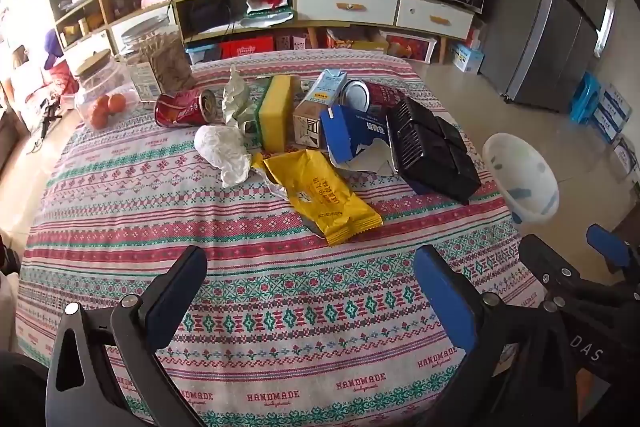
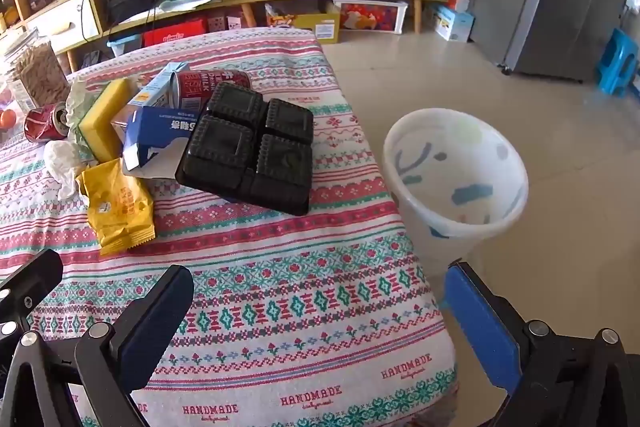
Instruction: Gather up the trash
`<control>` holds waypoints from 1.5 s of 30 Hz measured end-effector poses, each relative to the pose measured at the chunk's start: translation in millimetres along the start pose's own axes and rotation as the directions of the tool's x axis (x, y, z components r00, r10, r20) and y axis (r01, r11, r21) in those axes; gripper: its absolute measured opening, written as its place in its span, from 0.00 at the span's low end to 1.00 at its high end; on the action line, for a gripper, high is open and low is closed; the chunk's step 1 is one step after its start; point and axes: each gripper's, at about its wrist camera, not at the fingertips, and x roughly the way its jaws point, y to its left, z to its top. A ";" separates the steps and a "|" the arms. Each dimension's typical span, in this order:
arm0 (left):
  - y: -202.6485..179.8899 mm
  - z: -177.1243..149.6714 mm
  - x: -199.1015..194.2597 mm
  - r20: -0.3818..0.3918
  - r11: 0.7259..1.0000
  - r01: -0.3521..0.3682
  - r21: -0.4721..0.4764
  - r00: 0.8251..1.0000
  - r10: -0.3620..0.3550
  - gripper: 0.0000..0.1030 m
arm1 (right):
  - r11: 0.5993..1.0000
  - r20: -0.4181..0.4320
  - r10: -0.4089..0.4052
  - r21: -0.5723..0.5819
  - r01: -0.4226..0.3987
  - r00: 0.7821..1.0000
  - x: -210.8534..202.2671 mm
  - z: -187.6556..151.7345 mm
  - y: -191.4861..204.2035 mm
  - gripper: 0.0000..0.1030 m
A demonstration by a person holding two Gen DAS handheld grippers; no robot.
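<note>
A heap of trash lies on the patterned tablecloth (image 1: 280,307): a yellow wrapper (image 1: 320,195) (image 2: 118,205), a black plastic tray (image 1: 432,147) (image 2: 248,147), a torn blue carton (image 1: 356,139) (image 2: 160,139), crumpled white paper (image 1: 224,151), a yellow sponge (image 1: 276,111), a milk carton (image 1: 320,103) and two red cans (image 1: 184,109) (image 1: 380,95). A white bin (image 2: 452,167) (image 1: 520,179) stands on the floor by the table's right edge. My left gripper (image 1: 312,291) hovers open over the near cloth, short of the wrapper. My right gripper (image 2: 320,319) is open above the table's near right corner, holding nothing.
Glass jars (image 1: 160,63), one with oranges (image 1: 104,95), stand at the table's far left. Behind the table runs a low cabinet (image 1: 348,7) with boxes under it. A grey fridge (image 2: 560,7) and a blue stool (image 2: 618,67) stand at the right on tiled floor.
</note>
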 end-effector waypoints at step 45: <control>5.2 -1.8 4.8 -0.005 1.000 -0.009 -0.008 1.000 0.009 1.00 | 1.000 -0.014 0.007 -0.006 -0.008 1.000 3.4 -2.5 4.1 1.00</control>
